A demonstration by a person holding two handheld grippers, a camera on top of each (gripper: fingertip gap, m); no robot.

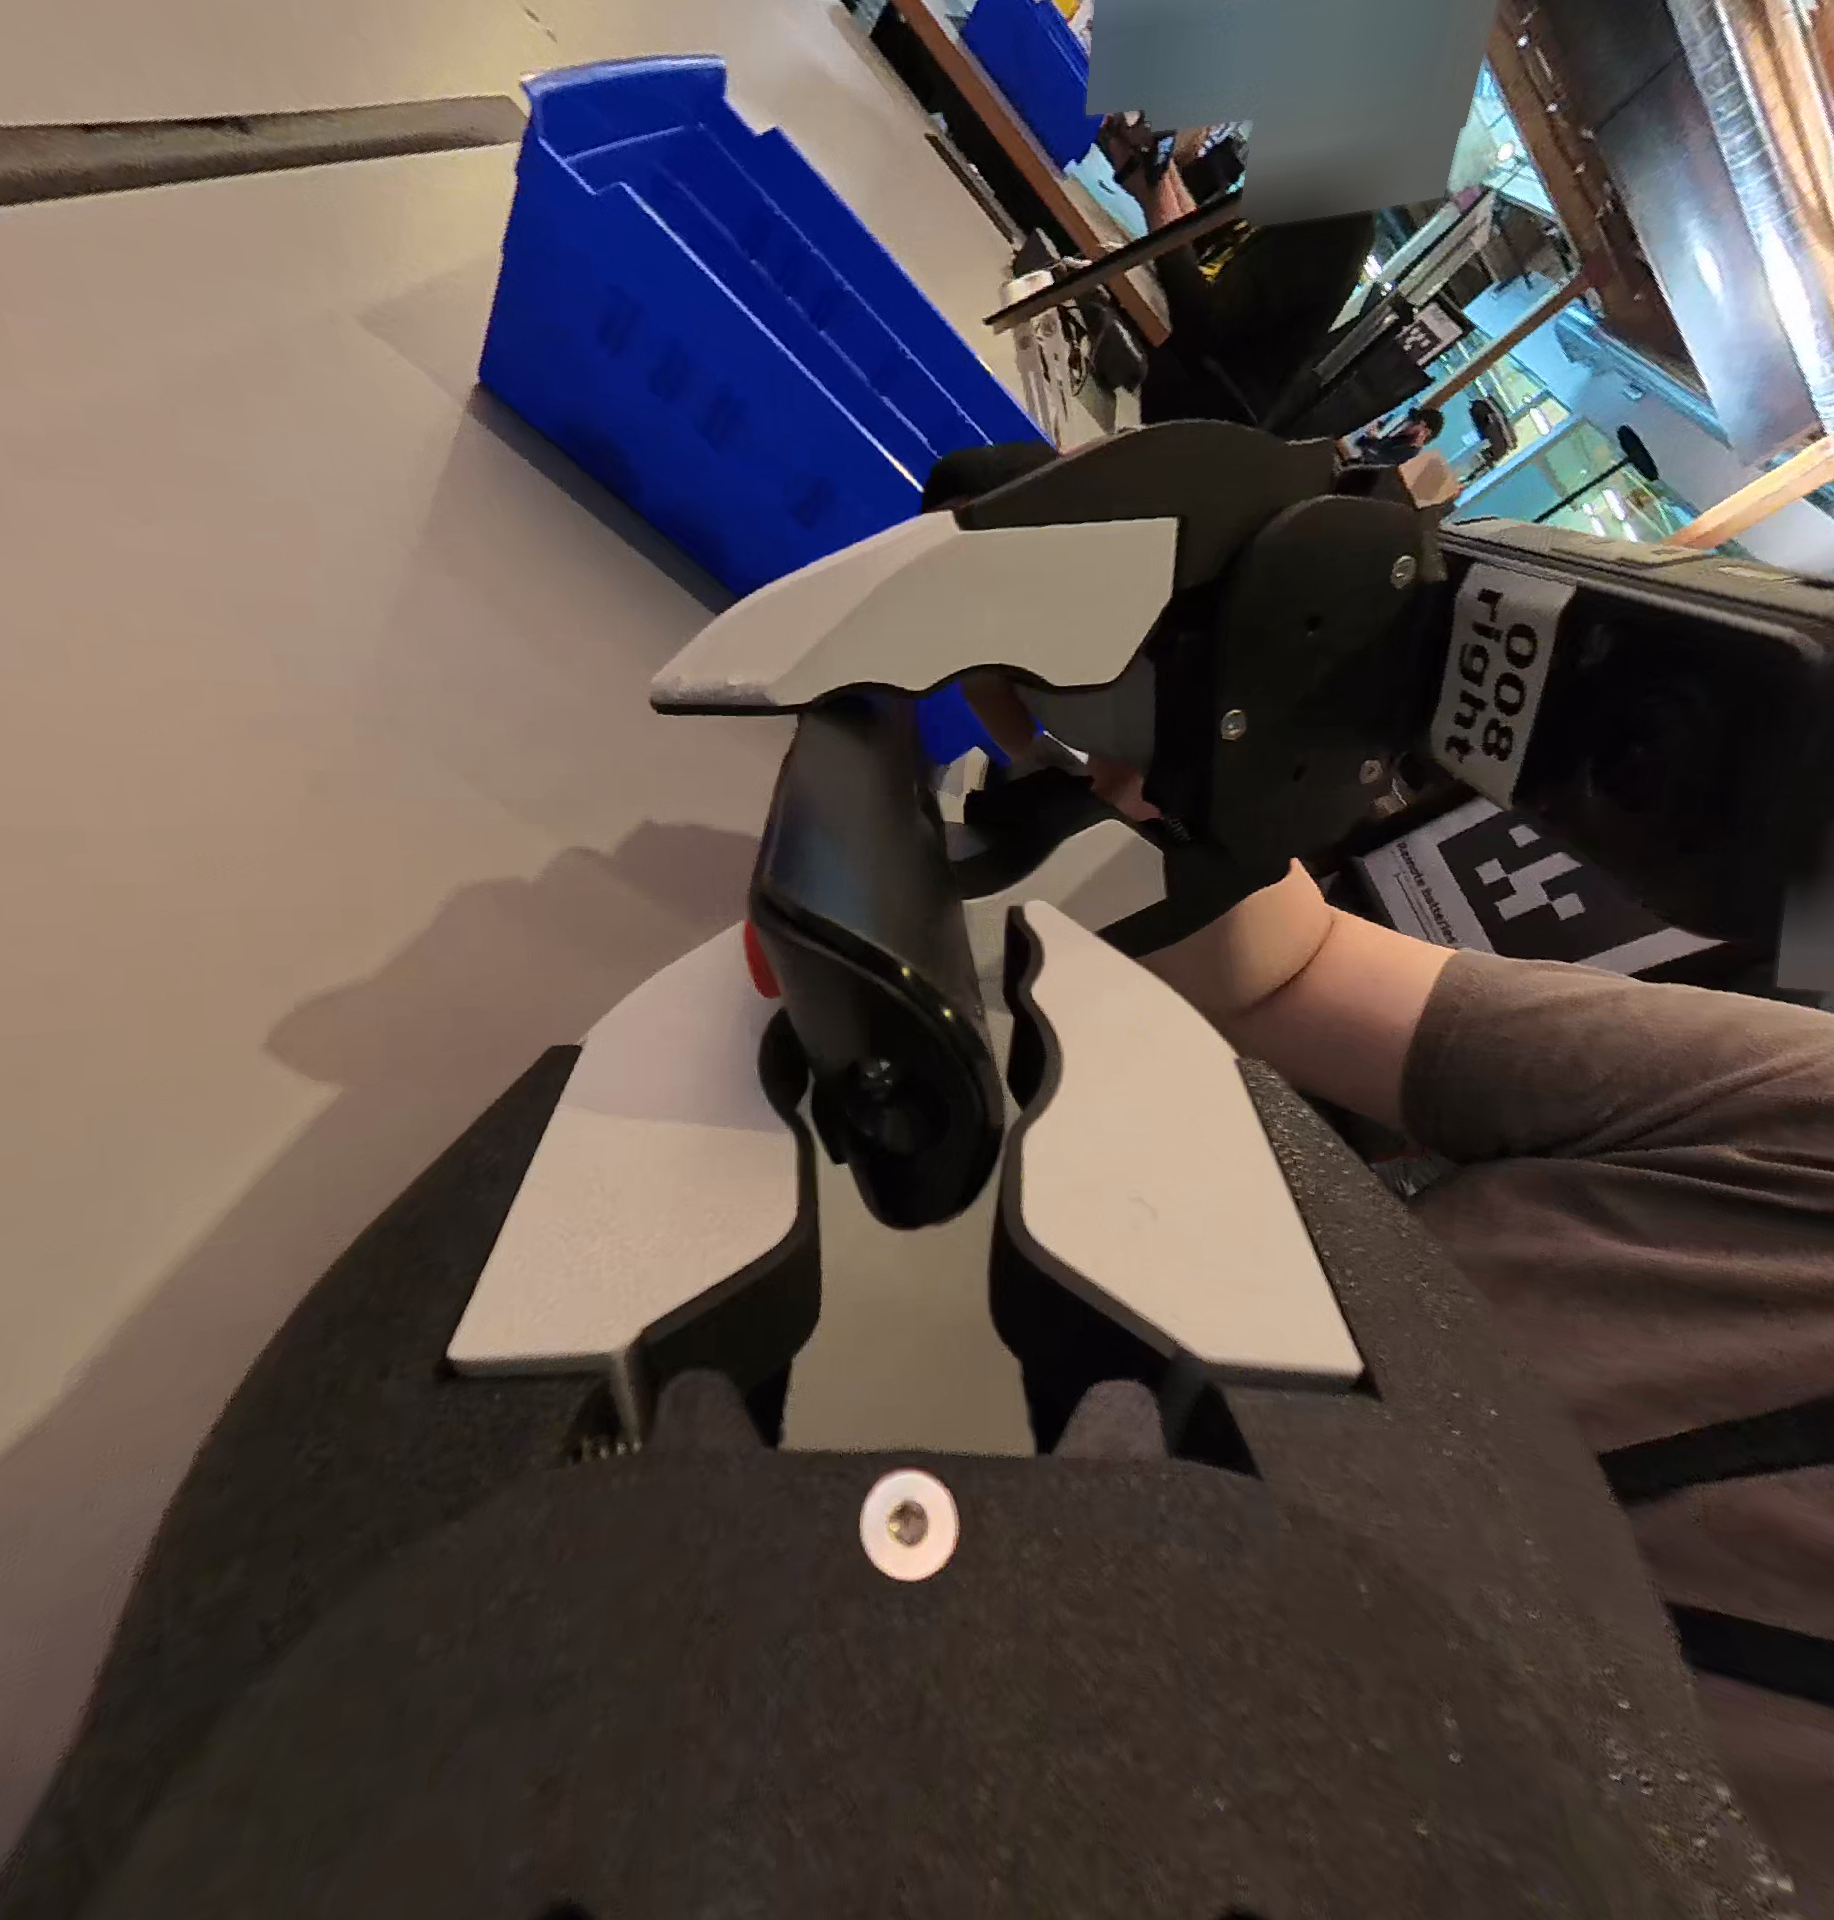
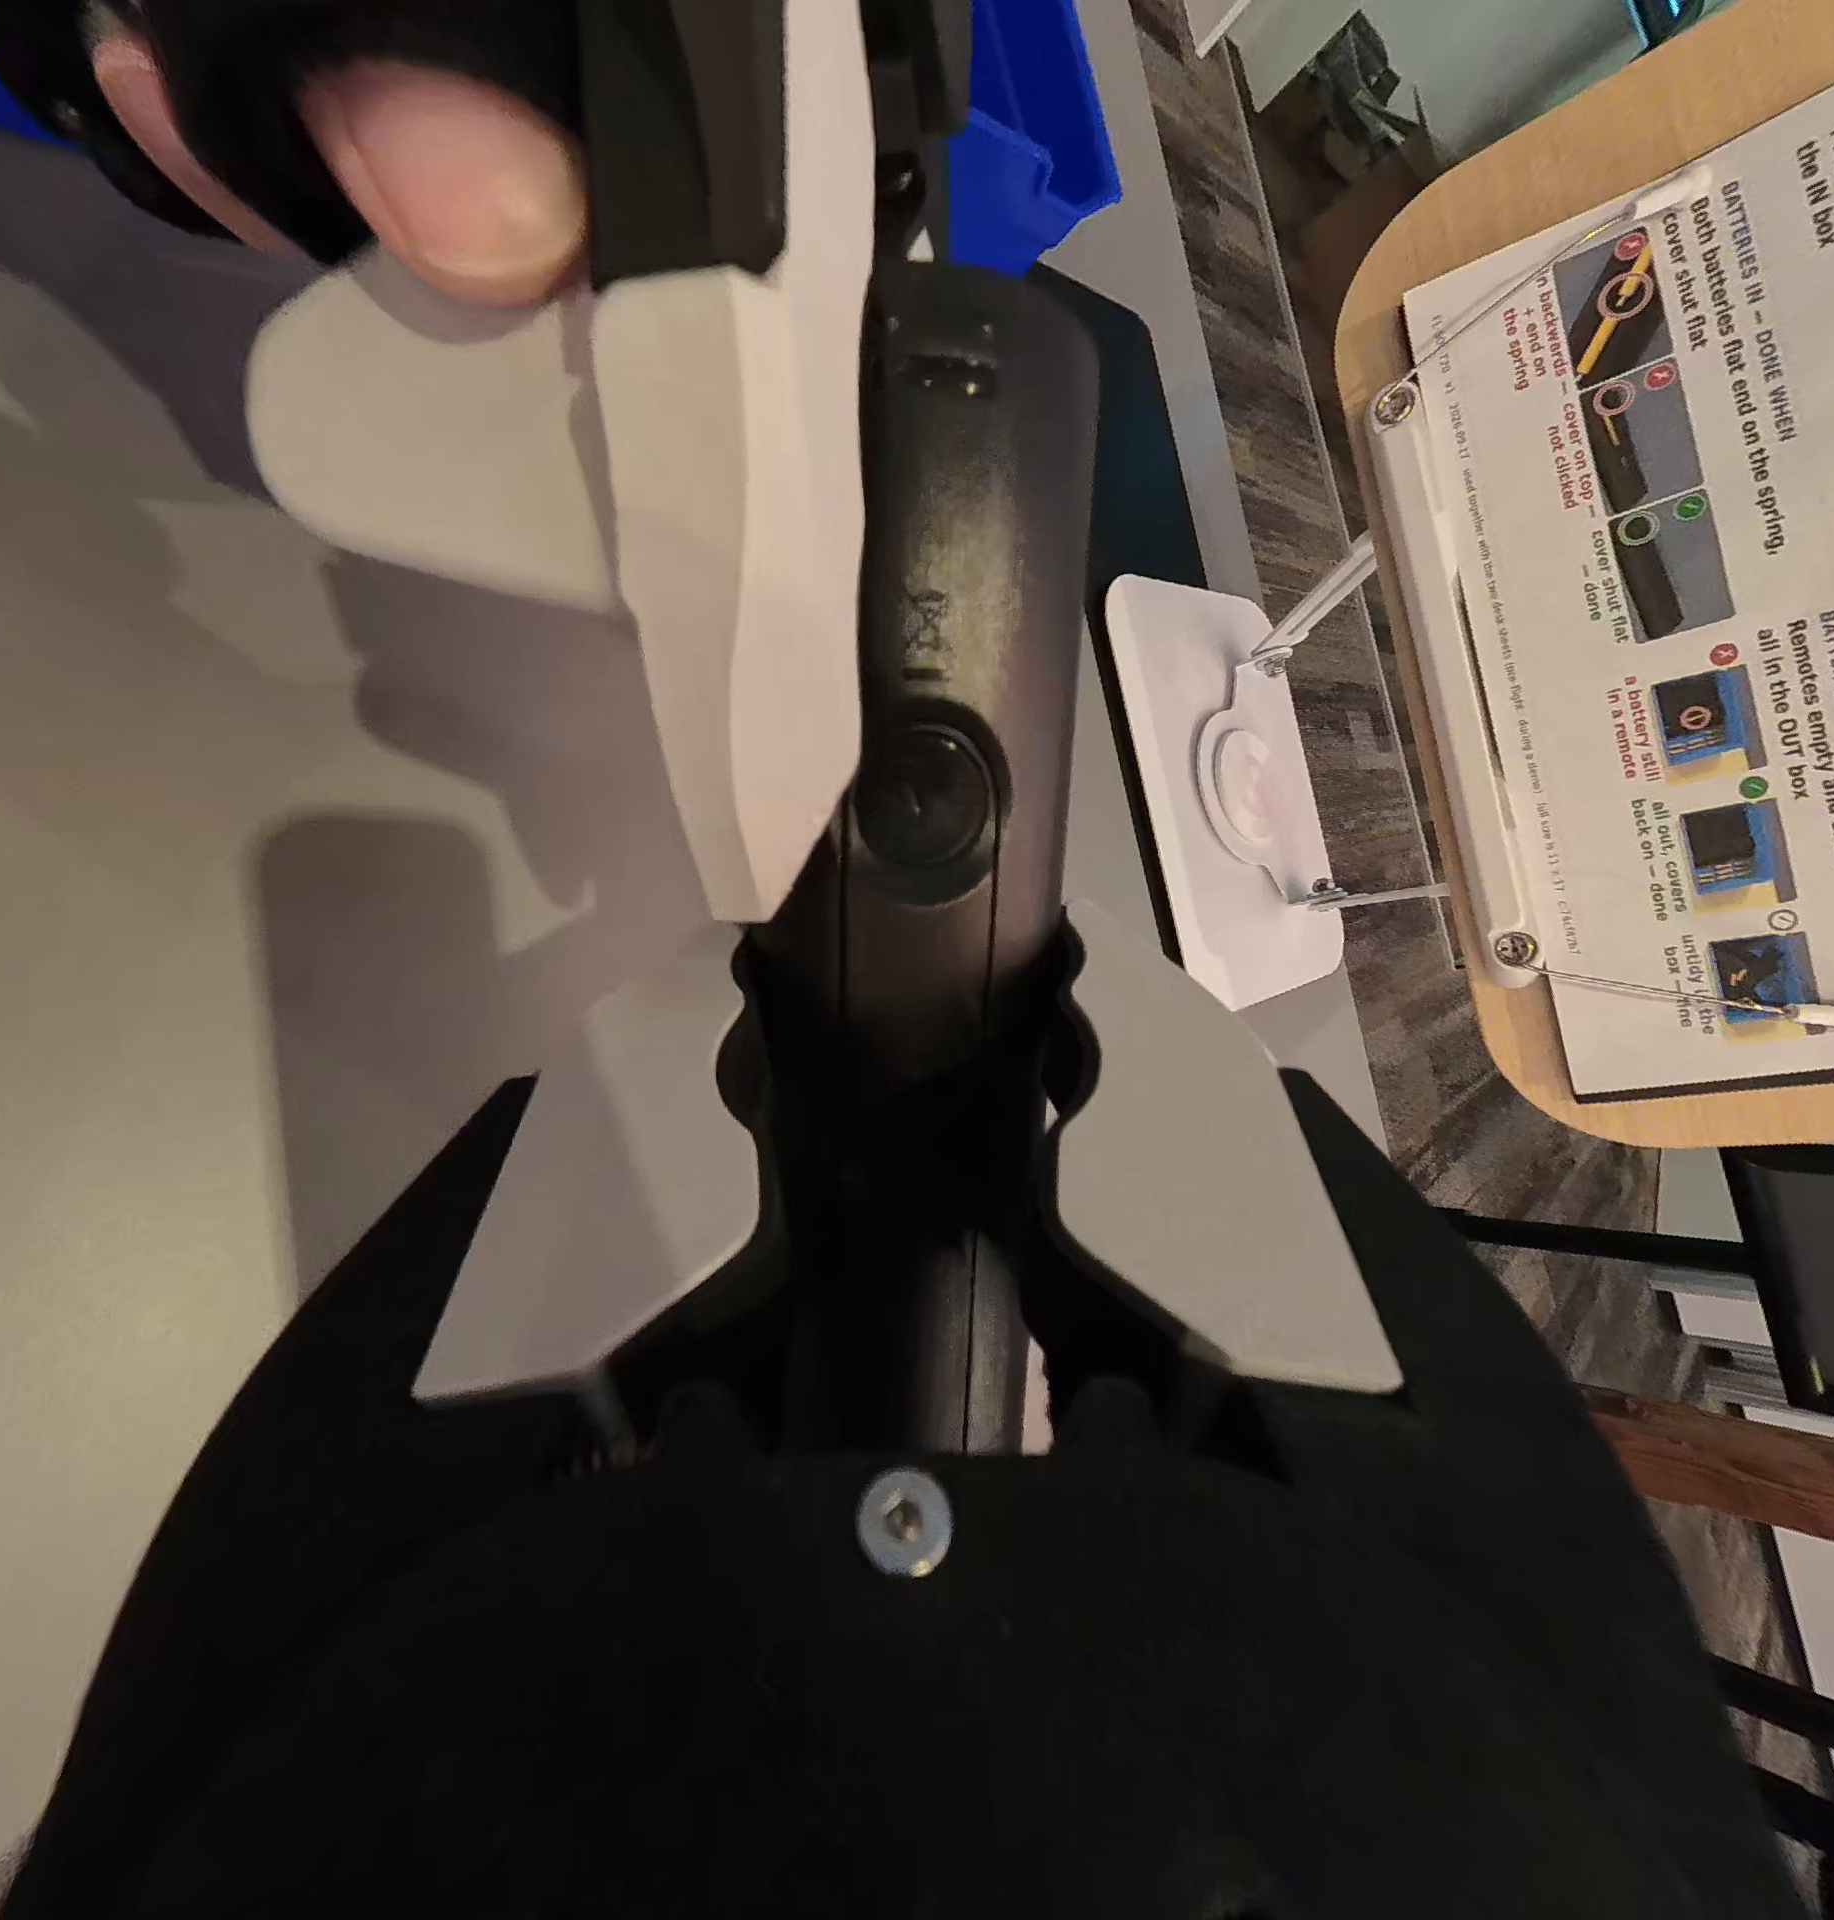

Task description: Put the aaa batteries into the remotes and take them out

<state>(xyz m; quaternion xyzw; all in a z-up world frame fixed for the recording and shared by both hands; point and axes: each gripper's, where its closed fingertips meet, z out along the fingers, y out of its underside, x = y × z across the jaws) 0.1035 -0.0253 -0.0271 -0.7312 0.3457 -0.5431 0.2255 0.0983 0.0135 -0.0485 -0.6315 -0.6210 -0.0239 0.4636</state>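
1. Largest in my feed is the pale grey tabletop (image 1: 217,675), spreading out to the left of my left gripper (image 1: 897,1081) and lying well below both tools.
2. Ahead of that gripper and up to its left stands a bright blue open-topped plastic bin (image 1: 705,353) on the tabletop; on my right wrist view a corner of the same bin shows past the tips.
3. To the right of my right gripper (image 2: 908,997) I see a rounded light-wood board (image 2: 1432,260) carrying a printed instruction sheet with small pictures (image 2: 1671,623), and nearer in, a white plastic stand with a round pad (image 2: 1219,790).
4. A person's forearm in a grey-brown sleeve (image 1: 1578,1195) enters from the right of my left gripper, the hand in a black fingerless glove on the right tool's grip.
5. The glossy black slim plastic remote (image 1: 871,997) hangs in the air between the two tools, clear of the tabletop, with a red button at its left edge.
6. My left gripper's pale fingers are pinching the near end of the remote from both sides.
7. My right gripper is clamped on the opposite end, its fingers pressing the remote's flanks.
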